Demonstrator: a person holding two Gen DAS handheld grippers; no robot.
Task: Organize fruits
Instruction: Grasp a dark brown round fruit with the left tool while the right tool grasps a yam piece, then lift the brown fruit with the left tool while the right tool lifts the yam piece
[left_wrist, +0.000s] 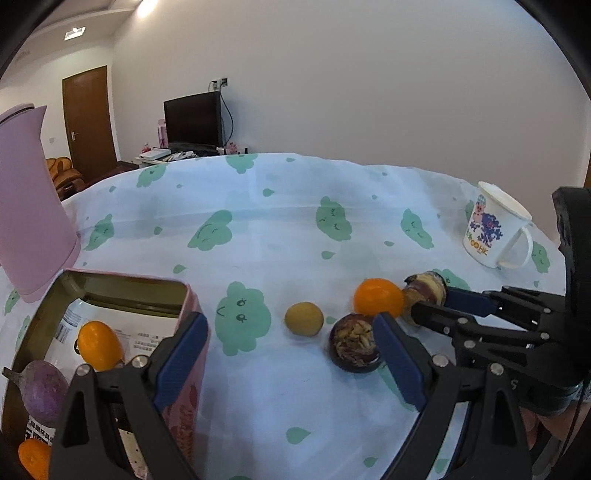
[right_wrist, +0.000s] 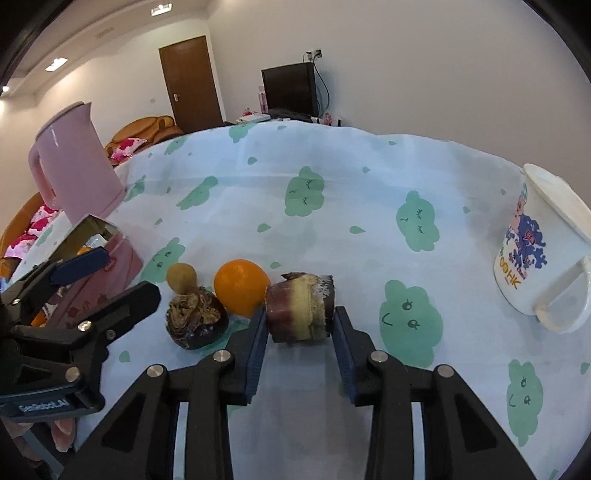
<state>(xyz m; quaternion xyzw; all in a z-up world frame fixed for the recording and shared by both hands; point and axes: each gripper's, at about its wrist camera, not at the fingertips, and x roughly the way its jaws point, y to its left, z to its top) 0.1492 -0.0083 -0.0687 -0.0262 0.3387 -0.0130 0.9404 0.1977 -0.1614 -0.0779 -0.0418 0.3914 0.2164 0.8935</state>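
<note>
Right gripper (right_wrist: 300, 334) brackets my next fruit, the cut purple piece (right_wrist: 300, 307) mid-tabletop, pads parted, not yet clamped. Left gripper (left_wrist: 291, 356) hangs wide open, empty. Next: close, carry to the pink tin (left_wrist: 190, 295).

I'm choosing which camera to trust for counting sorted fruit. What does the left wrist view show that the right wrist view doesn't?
Only the left wrist view looks into the open pink metal tin: an orange kumquat, a purple round root and another orange fruit lie inside.

Only the right wrist view shows the right gripper with its fingers on either side of the cut purple-and-yellow stalk piece.

Both show the loose orange fruit, dark mangosteen, small yellow-brown round fruit, pink kettle and white printed mug.
</note>
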